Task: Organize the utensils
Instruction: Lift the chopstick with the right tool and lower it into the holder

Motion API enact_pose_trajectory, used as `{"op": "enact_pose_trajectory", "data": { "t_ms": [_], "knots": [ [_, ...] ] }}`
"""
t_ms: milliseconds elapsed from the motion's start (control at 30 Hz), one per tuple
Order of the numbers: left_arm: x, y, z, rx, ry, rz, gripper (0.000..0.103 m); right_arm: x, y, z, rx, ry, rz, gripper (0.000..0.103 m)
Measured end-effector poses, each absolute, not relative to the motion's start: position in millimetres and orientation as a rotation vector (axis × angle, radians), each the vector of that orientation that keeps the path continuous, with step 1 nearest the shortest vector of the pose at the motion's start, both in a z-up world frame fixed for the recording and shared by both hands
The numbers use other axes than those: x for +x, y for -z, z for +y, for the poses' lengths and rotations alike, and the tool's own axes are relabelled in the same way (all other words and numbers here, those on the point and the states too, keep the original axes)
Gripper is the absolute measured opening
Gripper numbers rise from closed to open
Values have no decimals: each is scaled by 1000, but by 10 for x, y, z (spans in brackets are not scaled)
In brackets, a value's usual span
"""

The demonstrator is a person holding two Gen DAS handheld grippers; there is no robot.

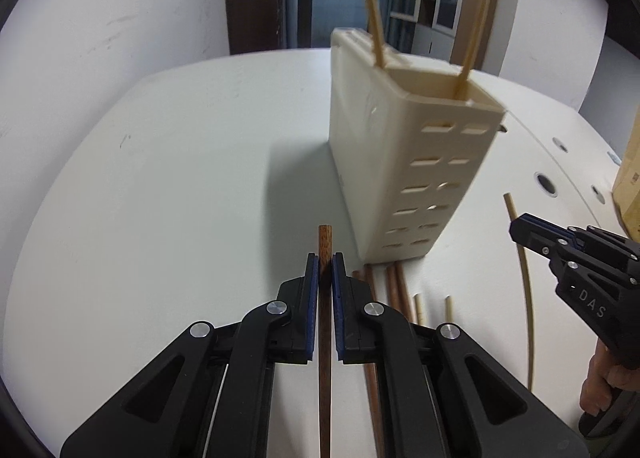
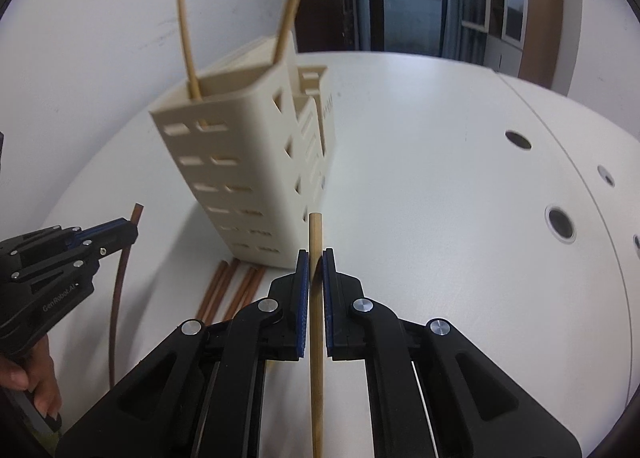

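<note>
The white tabletop [image 1: 168, 186] is carrying everything here, and the cream slotted holder [image 1: 400, 162] is standing on it at about one o'clock from the left hand-held gripper [image 1: 325, 270] and at about eleven o'clock from the right hand-held gripper [image 2: 315, 270]. Two pale chopsticks [image 1: 374, 14] are already leaning in the holder: one in the near open compartment, one in a compartment farther back. Which other compartments are holding anything, I cannot tell.

Both hand-held grippers are holding a stick each. The left one is clamping narrow on a dark brown chopstick [image 1: 324, 246], whose tip is pointing to twelve o'clock past the pads. The right one is pinching narrow on a pale chopstick [image 2: 315, 242] in the same way. Both sticks appear to be lifted clear of the tabletop.

To do this step well, each hand is probably needing to tip its stick towards upright, bring it over the holder's open top, and lower it into a compartment without knocking the leaning sticks. Going one hand at a time looks safer, since the openings are close together. Sorting dark with dark and pale with pale seems the sensible aim.

More brown chopsticks [image 2: 224, 290] are lying loose at the foot of the holder, at about ten o'clock from the right hand-held gripper, waiting their turn.
</note>
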State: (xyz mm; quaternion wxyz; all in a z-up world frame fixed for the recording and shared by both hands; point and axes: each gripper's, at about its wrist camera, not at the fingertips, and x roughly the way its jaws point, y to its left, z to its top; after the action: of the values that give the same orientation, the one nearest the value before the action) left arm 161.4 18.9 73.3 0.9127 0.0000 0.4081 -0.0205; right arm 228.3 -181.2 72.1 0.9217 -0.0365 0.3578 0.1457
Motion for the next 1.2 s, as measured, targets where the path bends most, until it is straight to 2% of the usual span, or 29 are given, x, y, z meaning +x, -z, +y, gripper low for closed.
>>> {"op": "enact_pose_trajectory", "data": {
  "t_ms": [233, 633, 1200],
  "knots": [
    [1429, -1121, 59, 7, 66, 746, 6, 2025, -951, -1777, -73, -327, 641, 7],
    [1556, -1476, -96, 6, 110, 608, 6, 1842, -1343, -1699, -64, -398, 477, 7],
    [1678, -1982, -169, -26, 140, 361, 6, 2010, -1847, -1901, 35, -438, 293, 7]
  ]
}}
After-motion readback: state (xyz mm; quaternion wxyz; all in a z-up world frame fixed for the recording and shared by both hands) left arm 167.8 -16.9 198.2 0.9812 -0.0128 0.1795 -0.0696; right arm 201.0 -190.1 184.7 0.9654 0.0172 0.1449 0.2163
